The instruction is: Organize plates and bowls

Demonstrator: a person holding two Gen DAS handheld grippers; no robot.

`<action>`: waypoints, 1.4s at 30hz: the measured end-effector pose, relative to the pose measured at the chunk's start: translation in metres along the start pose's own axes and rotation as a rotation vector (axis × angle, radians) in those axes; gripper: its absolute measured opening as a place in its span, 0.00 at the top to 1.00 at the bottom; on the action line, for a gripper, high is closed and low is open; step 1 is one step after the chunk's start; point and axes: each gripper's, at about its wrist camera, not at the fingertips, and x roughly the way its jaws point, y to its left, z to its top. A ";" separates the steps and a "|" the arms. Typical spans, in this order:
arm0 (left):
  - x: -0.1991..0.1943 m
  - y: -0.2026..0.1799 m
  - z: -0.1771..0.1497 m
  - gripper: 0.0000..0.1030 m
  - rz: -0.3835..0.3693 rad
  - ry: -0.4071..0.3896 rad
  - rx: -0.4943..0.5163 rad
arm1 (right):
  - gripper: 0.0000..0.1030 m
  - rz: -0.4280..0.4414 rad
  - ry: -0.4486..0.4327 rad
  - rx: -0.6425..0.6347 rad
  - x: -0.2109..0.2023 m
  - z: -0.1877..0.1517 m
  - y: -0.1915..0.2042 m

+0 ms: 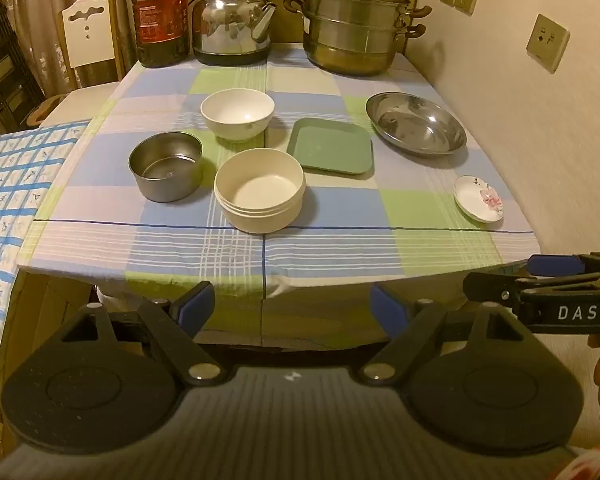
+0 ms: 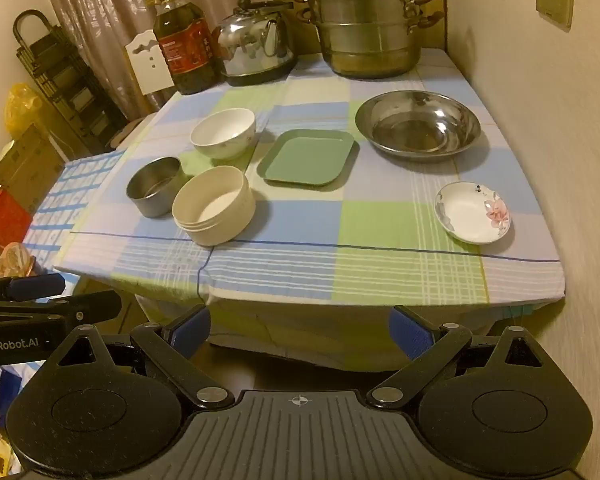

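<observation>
On the checked tablecloth lie a white bowl [image 1: 238,114] [image 2: 223,133], a steel cup-bowl [image 1: 166,166] [image 2: 154,186], a cream round bowl [image 1: 259,190] [image 2: 214,204], a green square plate [image 1: 330,145] [image 2: 307,158], a steel basin [image 1: 416,123] [image 2: 418,125] and a small flowered saucer [image 1: 478,198] [image 2: 473,212]. My left gripper [image 1: 294,308] is open and empty, held off the table's front edge. My right gripper [image 2: 300,330] is open and empty, also off the front edge. Each shows at the other view's side: the right gripper [image 1: 540,276], the left gripper [image 2: 48,292].
At the table's back stand an oil bottle [image 1: 160,16], a steel kettle [image 1: 232,26] and a stacked steamer pot [image 1: 354,20]. A wall with sockets [image 1: 548,42] runs along the right. A blue-checked surface [image 1: 8,184] and a chair [image 1: 88,32] are on the left.
</observation>
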 end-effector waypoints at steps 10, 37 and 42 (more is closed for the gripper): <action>-0.002 0.002 0.003 0.19 -0.005 0.009 -0.003 | 0.07 -0.003 -0.002 -0.002 0.000 0.002 0.000; 0.003 0.001 0.003 0.19 -0.003 0.013 0.000 | 0.07 -0.004 -0.004 -0.003 0.000 0.006 -0.006; 0.003 0.001 0.003 0.19 -0.003 0.013 0.001 | 0.07 -0.004 -0.004 -0.003 -0.001 0.006 -0.006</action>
